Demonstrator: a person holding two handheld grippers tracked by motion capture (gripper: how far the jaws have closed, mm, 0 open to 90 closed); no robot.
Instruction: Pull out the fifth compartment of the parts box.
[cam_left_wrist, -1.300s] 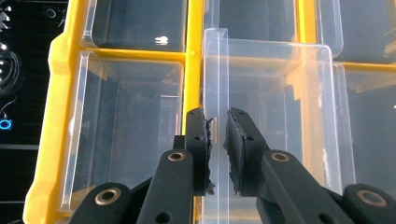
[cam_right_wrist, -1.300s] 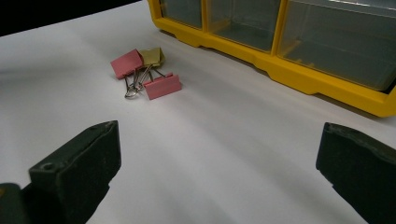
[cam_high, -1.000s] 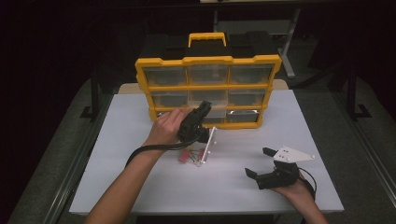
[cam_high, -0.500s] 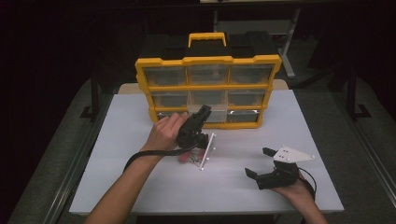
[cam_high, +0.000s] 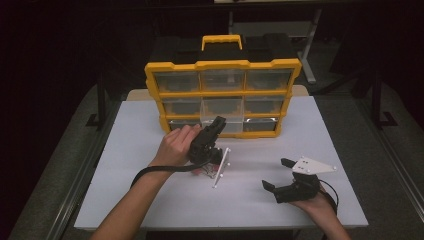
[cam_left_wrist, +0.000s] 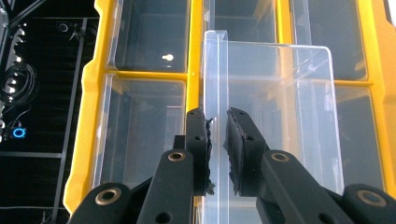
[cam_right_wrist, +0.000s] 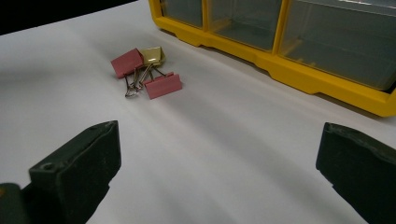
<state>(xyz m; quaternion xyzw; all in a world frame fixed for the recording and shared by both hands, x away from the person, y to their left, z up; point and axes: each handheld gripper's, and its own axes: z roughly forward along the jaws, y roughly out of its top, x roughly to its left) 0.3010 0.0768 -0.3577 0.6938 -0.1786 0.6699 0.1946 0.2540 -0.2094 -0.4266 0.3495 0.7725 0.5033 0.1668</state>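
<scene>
A yellow organiser cabinet (cam_high: 222, 65) with clear drawers stands at the back of the white table (cam_high: 140, 130). Its middle drawer (cam_high: 220, 107) sticks out a little from the front. My left gripper (cam_high: 218, 121) reaches up to that drawer, and in the left gripper view its jaws (cam_left_wrist: 217, 126) are shut on the upright clear pull tab of the drawer (cam_left_wrist: 280, 116). Near the table's front right, my right gripper (cam_high: 275, 173) rests in a hand, jaws wide open with nothing between them (cam_right_wrist: 219, 154). Three binder clips (cam_right_wrist: 147, 72), two pink and one gold, lie on the table.
The binder clips (cam_high: 205, 171) lie just under the left hand, partly hidden by it. The cabinet's yellow base (cam_right_wrist: 303, 77) runs across the far right of the right gripper view. A black case stands behind the cabinet (cam_left_wrist: 88, 116). Dark floor surrounds the table.
The left gripper has shifted slightly toward the near side of the table while still at the middle drawer. The right gripper has not moved.
</scene>
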